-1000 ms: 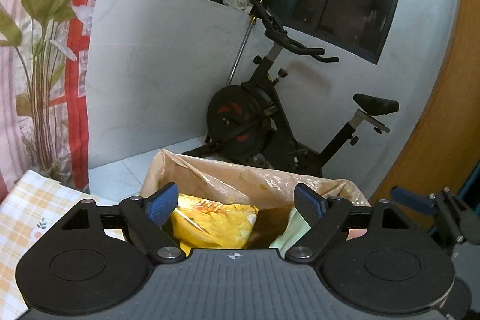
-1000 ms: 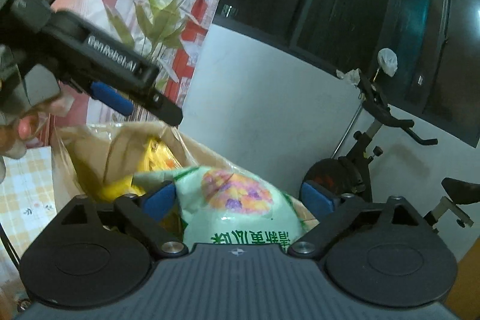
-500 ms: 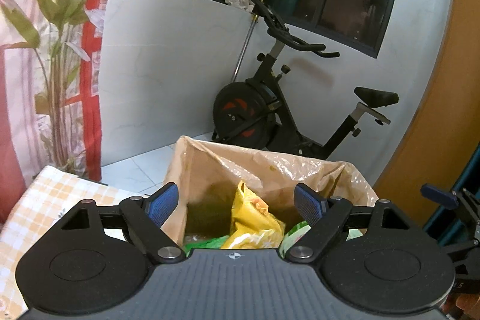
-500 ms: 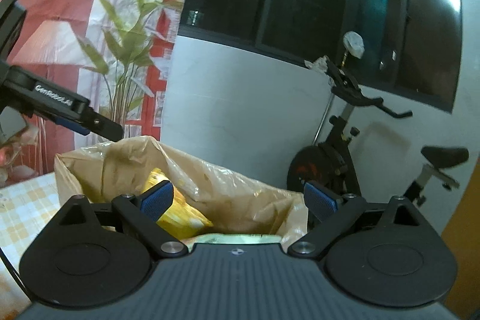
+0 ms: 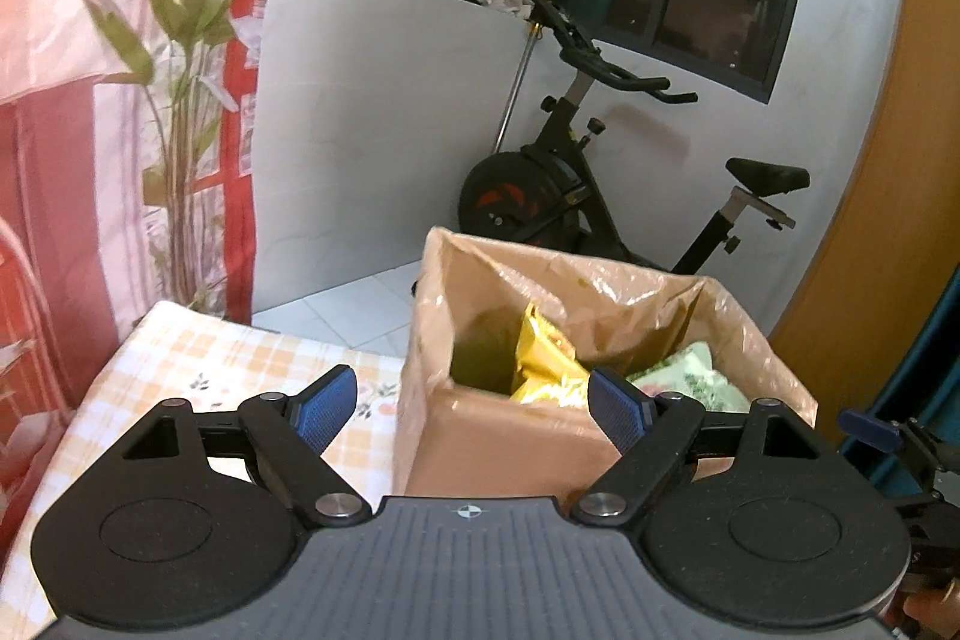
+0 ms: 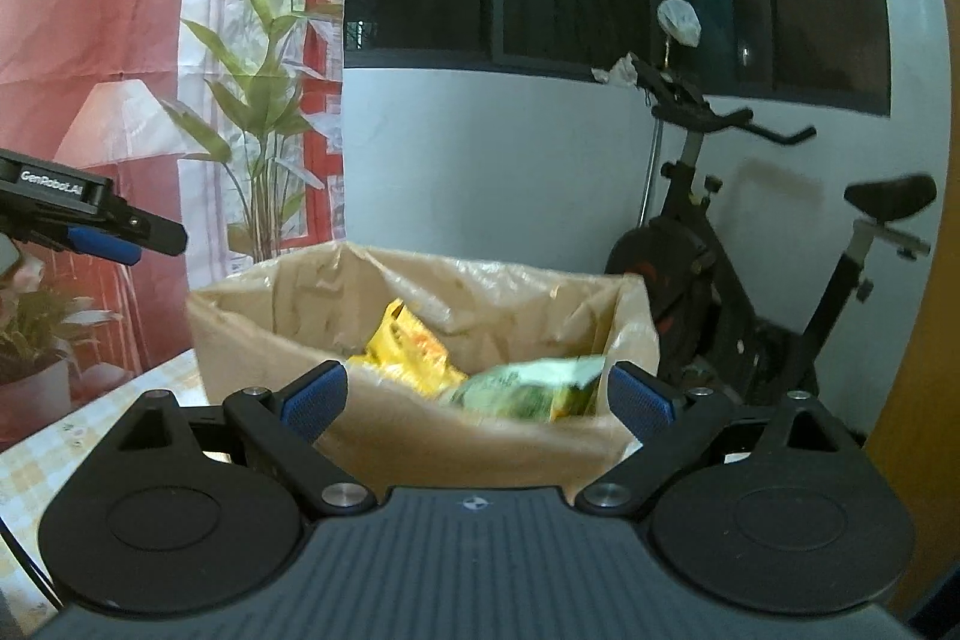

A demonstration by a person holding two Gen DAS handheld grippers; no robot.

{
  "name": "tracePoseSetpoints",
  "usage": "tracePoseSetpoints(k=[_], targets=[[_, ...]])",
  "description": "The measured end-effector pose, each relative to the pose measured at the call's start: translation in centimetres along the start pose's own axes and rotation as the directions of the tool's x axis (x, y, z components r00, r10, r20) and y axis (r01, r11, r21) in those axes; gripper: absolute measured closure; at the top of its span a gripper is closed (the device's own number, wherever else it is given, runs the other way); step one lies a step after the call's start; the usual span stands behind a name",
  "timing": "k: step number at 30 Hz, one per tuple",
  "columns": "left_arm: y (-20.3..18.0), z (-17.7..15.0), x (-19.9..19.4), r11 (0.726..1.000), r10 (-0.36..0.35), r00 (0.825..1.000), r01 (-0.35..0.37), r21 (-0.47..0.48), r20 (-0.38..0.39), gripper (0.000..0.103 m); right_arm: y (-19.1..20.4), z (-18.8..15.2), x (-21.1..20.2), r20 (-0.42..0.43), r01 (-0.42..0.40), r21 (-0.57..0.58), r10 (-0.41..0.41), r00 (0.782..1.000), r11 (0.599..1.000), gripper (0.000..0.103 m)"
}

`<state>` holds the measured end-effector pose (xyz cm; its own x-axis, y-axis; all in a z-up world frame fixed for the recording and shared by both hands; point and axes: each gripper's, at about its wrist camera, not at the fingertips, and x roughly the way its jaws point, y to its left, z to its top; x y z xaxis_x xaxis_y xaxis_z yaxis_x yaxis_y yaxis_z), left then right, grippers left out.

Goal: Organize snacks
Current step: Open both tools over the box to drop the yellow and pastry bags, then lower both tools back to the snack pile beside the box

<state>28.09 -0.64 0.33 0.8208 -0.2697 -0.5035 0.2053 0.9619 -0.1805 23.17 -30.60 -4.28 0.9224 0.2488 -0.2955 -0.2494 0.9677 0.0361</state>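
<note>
Left gripper [image 5: 471,403]: black body, blue-padded fingers [image 5: 324,403] spread wide, nothing between them, nothing touched. Pointed forward and tilted downward, held short of the near wall of the open brown cardboard box lined with clear plastic film [image 5: 510,445]. Seen also from the right wrist view at far left, up at the level of the box rim and off to the side of the box.

Box standing on table covered with orange-and-white checked cloth [image 5: 210,364], on the cloth's right part. Inside, left to right: crinkled yellow snack packet [image 5: 540,361] leaning near the middle, then pale green printed snack bag [image 5: 684,379] against the right side. Both below the rim; green bag blurred in the right wrist view.

Right gripper [image 6: 477,397]: same black build, blue pads, jaws spread wide, empty, clear of the box. Aimed nearly level, slightly down, at the box's near wall, rim roughly level with the fingertips.

Behind the box, black exercise bike [image 5: 576,196] by the white wall.
</note>
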Motion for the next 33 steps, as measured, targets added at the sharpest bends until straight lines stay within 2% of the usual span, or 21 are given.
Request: tracePoseSetpoints(k=[11, 15, 27, 33], targets=[[1.5, -4.6, -2.0, 0.998, 0.055, 0.998, -0.056, -0.030, -0.029, 0.017, 0.2, -3.9, -1.0, -0.074, -0.001, 0.078, 0.007, 0.997, 0.997, 0.007], [1.4, -6.8, -1.7, 0.997, 0.082, 0.996, -0.082, -0.007, -0.038, 0.017, 0.3, -5.3, -1.1, -0.103, 0.006, 0.094, 0.004, 0.995, 0.996, 0.007], [1.1, -12.3, -0.7, 0.994, 0.106, 0.987, -0.108, -0.004, -0.124, 0.017, 0.7, -8.3, -1.1, -0.157, 0.012, 0.132, 0.009, 0.988, 0.991, 0.007], [0.9, -14.7, -0.5, 0.995, 0.095, 0.979, -0.096, 0.000, -0.179, 0.018, 1.5, -9.8, -0.6, -0.189, 0.007, 0.142, 0.021, 0.982, 0.990, 0.007]])
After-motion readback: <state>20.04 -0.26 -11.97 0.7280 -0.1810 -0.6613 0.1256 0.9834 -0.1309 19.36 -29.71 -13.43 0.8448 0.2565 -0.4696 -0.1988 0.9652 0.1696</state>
